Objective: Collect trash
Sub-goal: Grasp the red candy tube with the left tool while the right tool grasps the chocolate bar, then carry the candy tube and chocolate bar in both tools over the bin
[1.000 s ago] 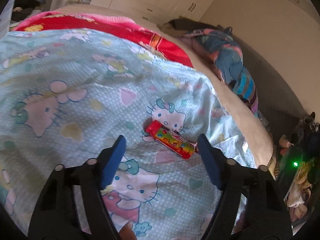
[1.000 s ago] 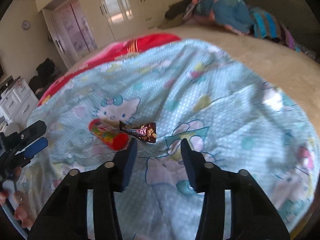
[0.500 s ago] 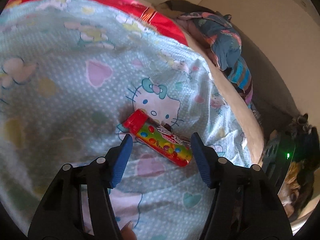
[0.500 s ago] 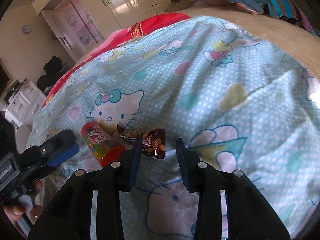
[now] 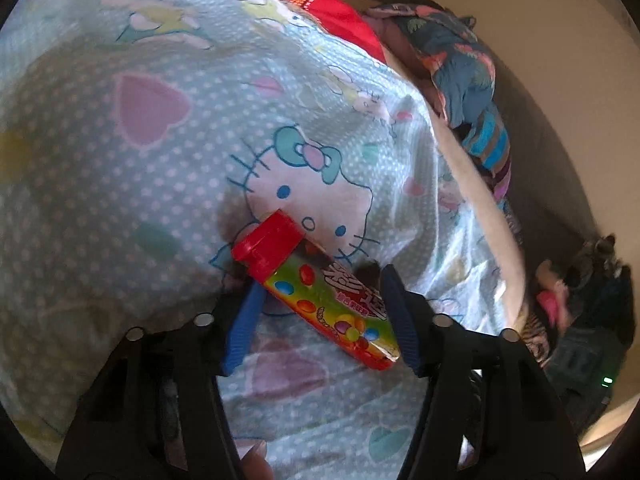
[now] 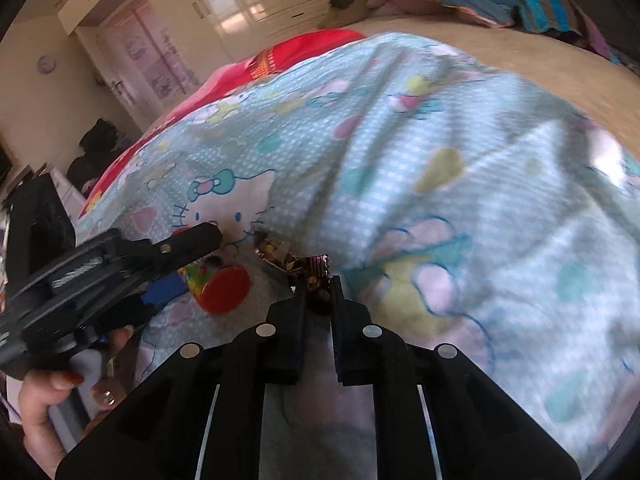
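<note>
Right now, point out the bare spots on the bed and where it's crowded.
Free: the blue blanket right of the brown wrapper, and the tan sheet beyond it. Crowded: by the cat print, where the candy tube sits between the closing left gripper fingers and the right gripper pinches the wrapper.

A bed [image 6: 500, 56] carries a pale blue cartoon-cat blanket [image 5: 120, 160]. On the blanket, a red-capped candy tube [image 5: 320, 296] lies just below a cat face print; a brown wrapper [image 6: 296, 262] lies just beside the tube.
</note>
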`<control>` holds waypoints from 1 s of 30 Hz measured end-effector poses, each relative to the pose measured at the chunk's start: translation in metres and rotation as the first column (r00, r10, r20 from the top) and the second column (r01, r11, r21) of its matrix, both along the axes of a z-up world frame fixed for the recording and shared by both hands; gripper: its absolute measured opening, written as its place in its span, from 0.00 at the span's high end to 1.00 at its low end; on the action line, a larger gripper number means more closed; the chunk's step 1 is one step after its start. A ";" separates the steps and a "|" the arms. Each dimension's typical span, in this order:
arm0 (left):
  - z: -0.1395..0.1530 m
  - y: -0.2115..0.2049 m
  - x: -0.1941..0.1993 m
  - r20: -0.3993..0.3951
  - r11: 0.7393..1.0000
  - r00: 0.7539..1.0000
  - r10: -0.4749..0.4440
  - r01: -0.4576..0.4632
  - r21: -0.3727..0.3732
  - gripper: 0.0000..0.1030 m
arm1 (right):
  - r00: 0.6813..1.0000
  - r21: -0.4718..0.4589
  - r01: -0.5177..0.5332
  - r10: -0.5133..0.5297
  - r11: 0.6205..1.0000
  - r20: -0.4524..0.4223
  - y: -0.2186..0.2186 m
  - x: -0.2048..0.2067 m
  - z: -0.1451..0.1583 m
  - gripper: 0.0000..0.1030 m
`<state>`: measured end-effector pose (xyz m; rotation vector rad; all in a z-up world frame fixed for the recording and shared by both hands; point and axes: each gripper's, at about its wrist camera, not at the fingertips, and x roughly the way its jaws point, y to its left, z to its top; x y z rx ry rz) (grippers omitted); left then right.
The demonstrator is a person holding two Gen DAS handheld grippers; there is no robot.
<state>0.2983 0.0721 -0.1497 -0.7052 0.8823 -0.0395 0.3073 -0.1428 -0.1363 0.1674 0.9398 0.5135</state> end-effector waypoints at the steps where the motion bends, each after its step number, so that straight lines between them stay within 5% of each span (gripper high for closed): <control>1: 0.001 -0.002 0.001 -0.001 1.000 1.000 -0.006 0.006 0.012 0.57 | 1.000 -0.009 0.020 -0.020 1.000 0.008 -0.006 -0.007 0.004 0.90; 10: 0.023 -0.014 -0.019 0.068 0.997 0.995 -0.077 0.076 0.023 0.73 | 0.987 0.038 0.141 -0.143 0.989 0.070 -0.046 -0.060 0.024 0.92; 19: 0.074 -0.049 -0.061 0.205 0.981 0.961 -0.186 0.171 0.087 0.75 | 0.968 0.141 0.209 -0.225 0.968 0.109 -0.084 -0.103 0.049 0.92; 30: 0.109 -0.089 -0.104 0.286 0.955 0.918 -0.273 0.222 0.198 0.75 | 0.951 0.110 0.230 -0.247 0.967 0.188 -0.121 -0.153 0.082 0.92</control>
